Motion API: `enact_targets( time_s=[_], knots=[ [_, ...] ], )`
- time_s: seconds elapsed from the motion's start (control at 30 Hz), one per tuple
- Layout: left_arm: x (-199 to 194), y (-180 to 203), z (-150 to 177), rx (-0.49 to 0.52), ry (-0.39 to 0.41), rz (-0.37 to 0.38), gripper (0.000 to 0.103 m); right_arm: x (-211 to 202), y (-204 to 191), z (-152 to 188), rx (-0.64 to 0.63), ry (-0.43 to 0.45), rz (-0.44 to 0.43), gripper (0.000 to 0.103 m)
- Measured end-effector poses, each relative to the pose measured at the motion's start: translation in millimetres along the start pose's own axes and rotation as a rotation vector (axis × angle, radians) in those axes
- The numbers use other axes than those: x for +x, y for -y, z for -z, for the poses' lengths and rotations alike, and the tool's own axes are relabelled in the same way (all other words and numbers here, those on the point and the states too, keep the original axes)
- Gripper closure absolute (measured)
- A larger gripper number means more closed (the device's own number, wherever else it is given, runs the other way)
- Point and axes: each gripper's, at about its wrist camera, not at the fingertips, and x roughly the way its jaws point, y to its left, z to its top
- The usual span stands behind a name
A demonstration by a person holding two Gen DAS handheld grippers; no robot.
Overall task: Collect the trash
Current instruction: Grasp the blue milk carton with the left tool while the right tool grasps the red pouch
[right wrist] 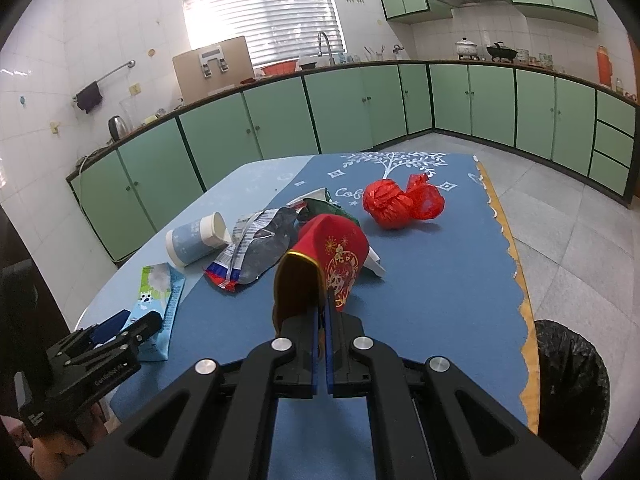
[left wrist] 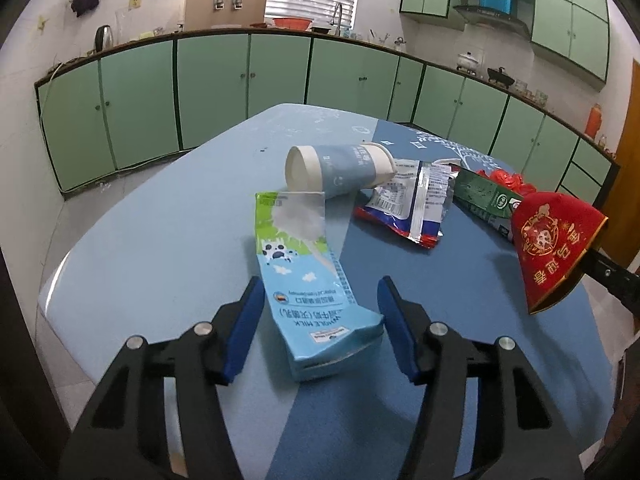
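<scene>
We see the left gripper [left wrist: 320,300] angled down over the table [left wrist: 160,240], its blue pads spread to either side of a flattened milk carton [left wrist: 308,280] that lies flat between them; the left pad is just beside the carton's edge, the right pad stands clear of it, so nothing is clamped. The right gripper [right wrist: 323,308] also tilts downward, its jaws pressed tight on a red envelope [right wrist: 336,256] with gold trim, held up off the table.

The table wears a blue cloth in two shades, with a white tree pattern at the far end. On it lie a tipped paper cup [left wrist: 340,168], a crumpled foil wrapper [left wrist: 412,200], a green carton [left wrist: 480,192] and a red plastic bag [right wrist: 400,200]. A bin lined with a black bag [right wrist: 568,384] stands on the tiled floor at the table's right edge. Green cabinets [left wrist: 200,92] line the kitchen walls.

The milk carton reads "WHOLE MILK" (upside down from the left wrist); the cloth shows "Cof", partly hidden.
</scene>
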Motion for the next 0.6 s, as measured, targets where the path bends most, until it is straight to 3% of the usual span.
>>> enact_targets(
  time_s=[0.23, 0.5, 0.6],
  knots=[
    [-16, -3, -11, -0.015, 0.052, 0.03, 0.055, -3, 2, 1, 0.0, 0.002, 0.0, 0.1],
    [-34, 24, -22, 0.033, 0.108, 0.113, 0.057, -19, 16, 0, 0.02, 0.025, 0.027, 0.1],
    [-30, 33, -17, 0.06, 0.09, 0.123, 0.057, -22, 22, 2, 0.033, 0.026, 0.035, 0.1]
  ],
)
